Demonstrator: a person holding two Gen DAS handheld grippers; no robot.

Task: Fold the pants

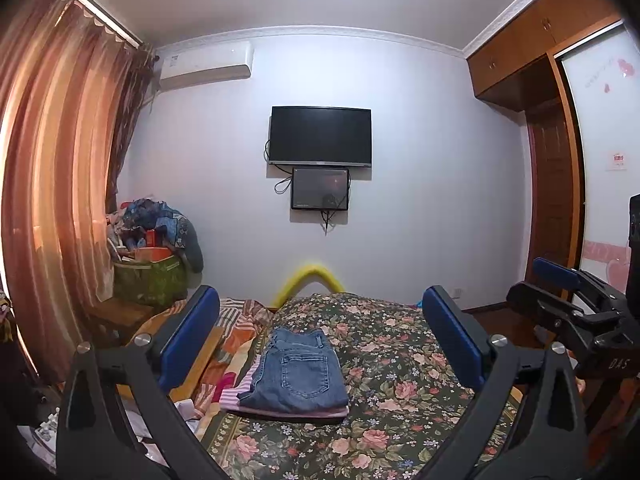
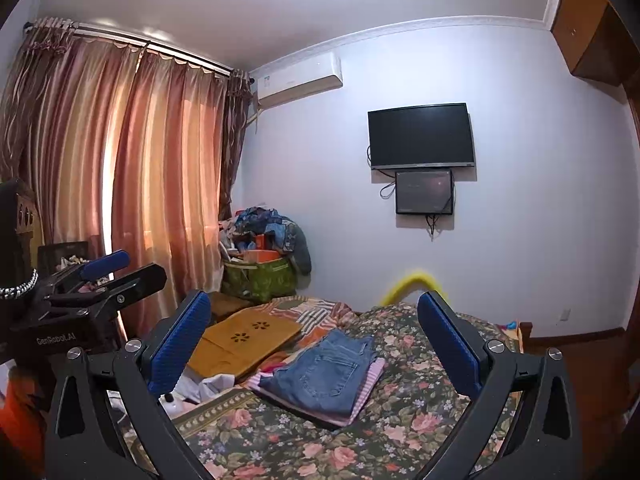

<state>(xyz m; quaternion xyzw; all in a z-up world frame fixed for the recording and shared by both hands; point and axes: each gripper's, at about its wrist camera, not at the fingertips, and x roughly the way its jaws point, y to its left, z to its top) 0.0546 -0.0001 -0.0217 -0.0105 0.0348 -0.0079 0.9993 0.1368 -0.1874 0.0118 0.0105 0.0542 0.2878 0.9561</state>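
The blue jeans [image 1: 298, 372] lie folded into a compact rectangle, back pocket up, on top of a folded pink striped garment [image 1: 248, 390] on the floral bedspread [image 1: 400, 360]. My left gripper [image 1: 321, 296] stands open, level, short of the jeans, with nothing between its blue pads [image 1: 192, 336]. In the right wrist view the same jeans [image 2: 320, 368] lie ahead of my right gripper [image 2: 316, 298], also open with nothing between its pads. Each gripper shows in the other's view, apart from the cloth: the right gripper [image 1: 536, 284] at the right edge, the left gripper [image 2: 136, 270] at the left edge.
A wooden board [image 2: 240, 340] and crumpled striped bedding [image 2: 320, 312] lie left of the jeans. A green bag [image 2: 260, 280] heaped with clothes stands by the curtain [image 2: 140, 180]. A yellow foam arc [image 1: 308, 276] marks the bed's far end. A wardrobe [image 1: 560, 140] stands to the right.
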